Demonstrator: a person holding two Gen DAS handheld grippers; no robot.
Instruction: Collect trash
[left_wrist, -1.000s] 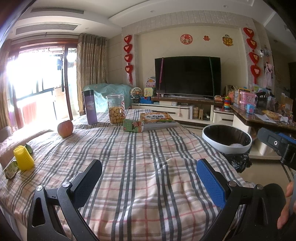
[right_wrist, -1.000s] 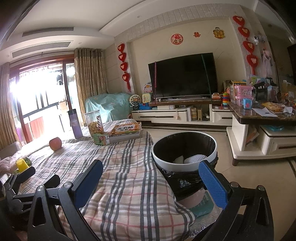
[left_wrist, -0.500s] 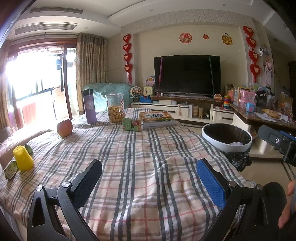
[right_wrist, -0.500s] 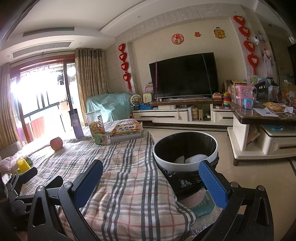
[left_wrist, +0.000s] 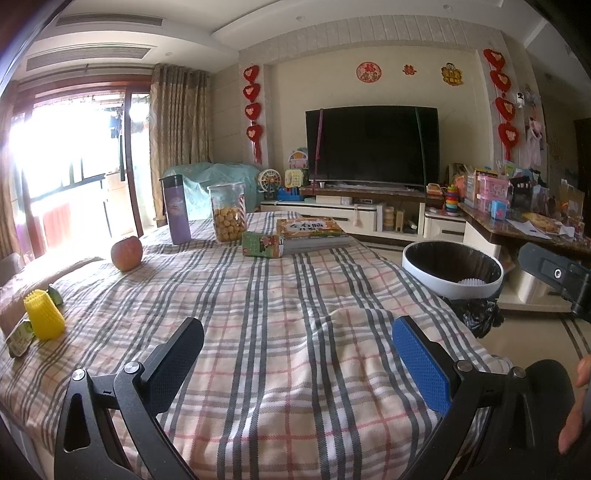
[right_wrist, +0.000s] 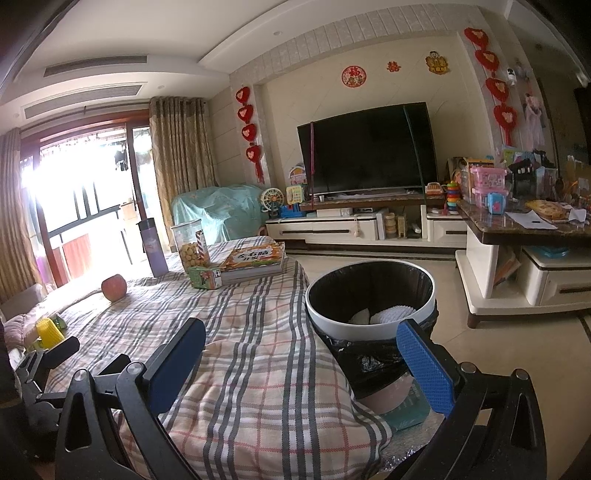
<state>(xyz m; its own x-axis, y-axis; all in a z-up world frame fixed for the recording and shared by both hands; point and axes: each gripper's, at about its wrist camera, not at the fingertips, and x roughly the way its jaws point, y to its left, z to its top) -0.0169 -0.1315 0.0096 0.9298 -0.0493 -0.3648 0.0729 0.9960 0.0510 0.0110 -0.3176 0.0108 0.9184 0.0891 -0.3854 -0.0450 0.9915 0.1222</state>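
Observation:
A white-rimmed trash bin (left_wrist: 453, 271) with a black liner stands at the table's right edge; it also shows in the right wrist view (right_wrist: 371, 301) with white scraps inside. A yellow foam fruit net (left_wrist: 43, 314) and small green wrappers (left_wrist: 19, 336) lie at the table's left edge; the net also shows in the right wrist view (right_wrist: 48, 332). My left gripper (left_wrist: 297, 363) is open and empty above the near table. My right gripper (right_wrist: 301, 369) is open and empty, between the table's corner and the bin.
On the plaid tablecloth (left_wrist: 280, 317) at the far side are an apple (left_wrist: 126, 253), a purple bottle (left_wrist: 176, 214), a cookie jar (left_wrist: 227, 211), a green carton (left_wrist: 262, 244) and books (left_wrist: 312, 232). A cluttered side counter (right_wrist: 517, 225) stands right of the bin.
Both views have shifted only slightly. Both grippers stay open and empty.

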